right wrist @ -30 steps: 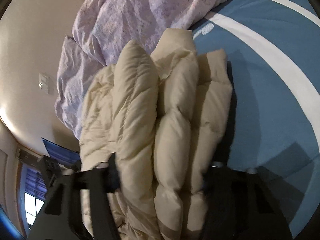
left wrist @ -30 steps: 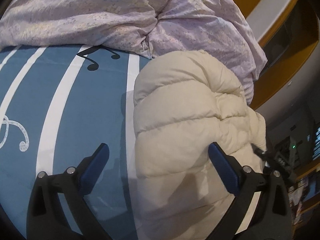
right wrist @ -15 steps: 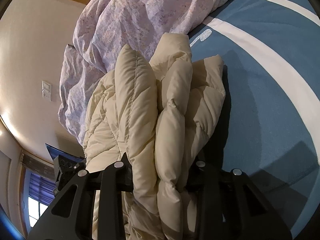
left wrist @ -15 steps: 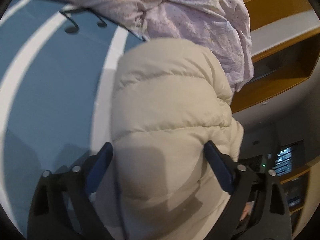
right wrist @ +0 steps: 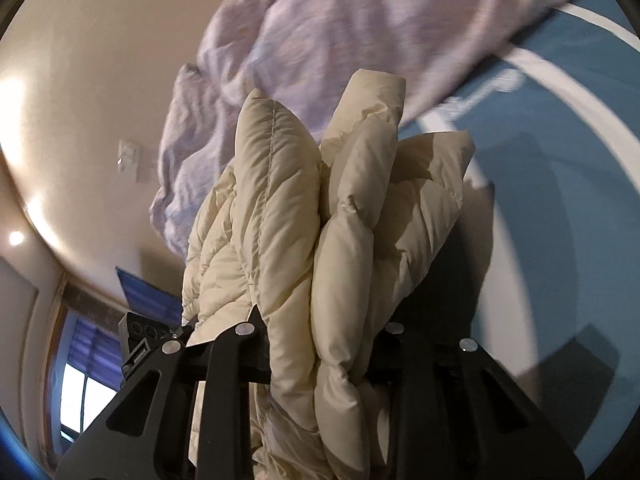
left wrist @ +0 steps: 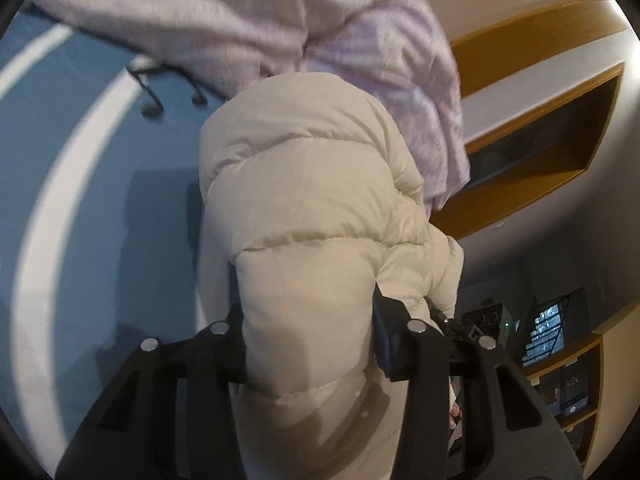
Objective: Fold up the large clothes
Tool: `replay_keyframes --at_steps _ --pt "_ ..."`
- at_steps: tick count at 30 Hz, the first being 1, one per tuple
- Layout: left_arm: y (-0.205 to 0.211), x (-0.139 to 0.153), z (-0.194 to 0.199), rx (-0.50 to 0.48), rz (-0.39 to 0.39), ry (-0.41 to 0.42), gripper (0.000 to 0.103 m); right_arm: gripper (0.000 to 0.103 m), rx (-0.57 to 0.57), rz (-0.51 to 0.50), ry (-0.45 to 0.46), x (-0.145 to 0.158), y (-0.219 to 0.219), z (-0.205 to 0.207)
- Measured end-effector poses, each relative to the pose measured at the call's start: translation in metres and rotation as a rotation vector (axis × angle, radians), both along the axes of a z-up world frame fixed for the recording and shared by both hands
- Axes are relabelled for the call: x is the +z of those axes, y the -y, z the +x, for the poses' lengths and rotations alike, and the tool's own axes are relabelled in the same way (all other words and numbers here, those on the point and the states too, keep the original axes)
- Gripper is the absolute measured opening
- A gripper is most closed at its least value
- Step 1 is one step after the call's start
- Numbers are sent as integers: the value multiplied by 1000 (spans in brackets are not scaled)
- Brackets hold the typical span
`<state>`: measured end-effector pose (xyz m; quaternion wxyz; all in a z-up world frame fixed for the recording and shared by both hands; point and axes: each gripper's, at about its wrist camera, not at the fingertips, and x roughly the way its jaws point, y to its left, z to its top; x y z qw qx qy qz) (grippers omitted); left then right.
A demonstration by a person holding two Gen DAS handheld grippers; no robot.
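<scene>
Both grippers are clamped on the cream puffer jacket (left wrist: pixel 312 208): left hand-held gripper (left wrist: pixel 308 344) and right hand-held gripper (right wrist: pixel 320 344), its folded bundle stretching straight ahead toward the bed's (left wrist: pixel 80 220) far edge.

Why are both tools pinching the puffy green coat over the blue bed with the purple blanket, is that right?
Almost right, but the puffy coat is cream, not green, as the left wrist view shows. The left tool and the right tool both pinch it over the blue bed, with the purple blanket bunched behind.
</scene>
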<state>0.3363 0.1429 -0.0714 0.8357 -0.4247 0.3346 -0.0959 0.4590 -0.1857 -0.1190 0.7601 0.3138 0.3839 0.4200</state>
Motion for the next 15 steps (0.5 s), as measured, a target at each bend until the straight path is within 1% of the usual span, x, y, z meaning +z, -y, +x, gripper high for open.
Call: replay_keyframes --at_steps 3,6,10,15 --pt "-22 14 -16 43 38 42 44 28 39 0 34 11 -28 1" --pt "-42 21 -27 83 69 61 44 27 72 -26 68 19 -60 4" --pt "-68 17 -33 127 91 51 44 27 94 -69 87 20 -92 11" --pt "-85 6 -23 155 141 38 44 27 90 -102 120 17 -115 21"
